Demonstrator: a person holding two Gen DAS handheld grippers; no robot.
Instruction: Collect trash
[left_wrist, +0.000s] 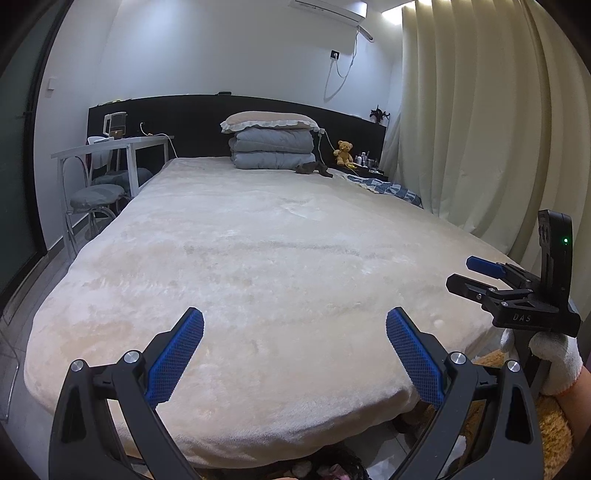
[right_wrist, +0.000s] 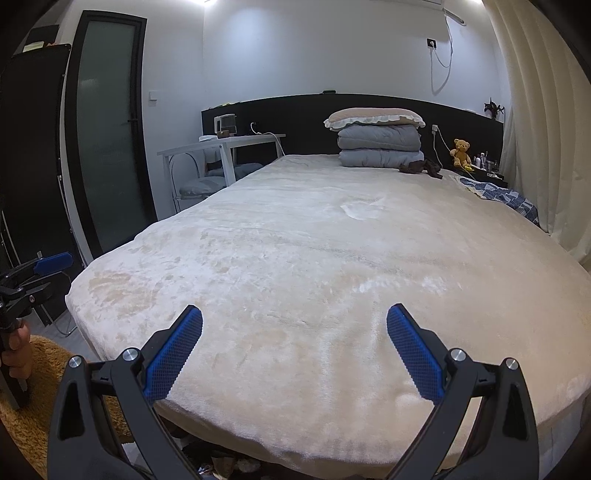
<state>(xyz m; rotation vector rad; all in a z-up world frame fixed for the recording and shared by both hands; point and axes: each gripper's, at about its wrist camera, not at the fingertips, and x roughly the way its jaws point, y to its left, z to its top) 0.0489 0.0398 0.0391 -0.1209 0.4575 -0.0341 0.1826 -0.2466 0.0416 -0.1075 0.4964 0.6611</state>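
- Centrally, a bed fills both wrist views, covered to its foot edge by a cream plush blanket whose nap shows darker and lighter brushed patches.
- At the head end, a folded grey quilt carries a frilled pillow, both set against a black headboard.
- Just right of the quilt lies a small dark crumpled item; what it is cannot be told.
- Further right, a teddy bear sits by the headboard, near small bottles that are too small to identify.
- A blue patterned cloth shows along the bed's right side, beside long cream curtains.
- Left of the bed stand a white desk and chairs with grey cushions; the right wrist view adds a dark-framed frosted door.
- White walls carry an air conditioner and a socket with a hanging cable.
- Left gripper: blue-padded fingers spread wide over the foot of the bed, nothing between them.
- Right gripper: likewise spread wide and empty; in the left wrist view it appears at right, held by a hand in a white glove.
- Trash: small mixed debris lies on the floor beneath the foot edge of the bed, partly hidden by the blanket and the gripper frames; its individual pieces cannot be distinguished.
- A tan shaggy rug covers the floor at the bed's foot.
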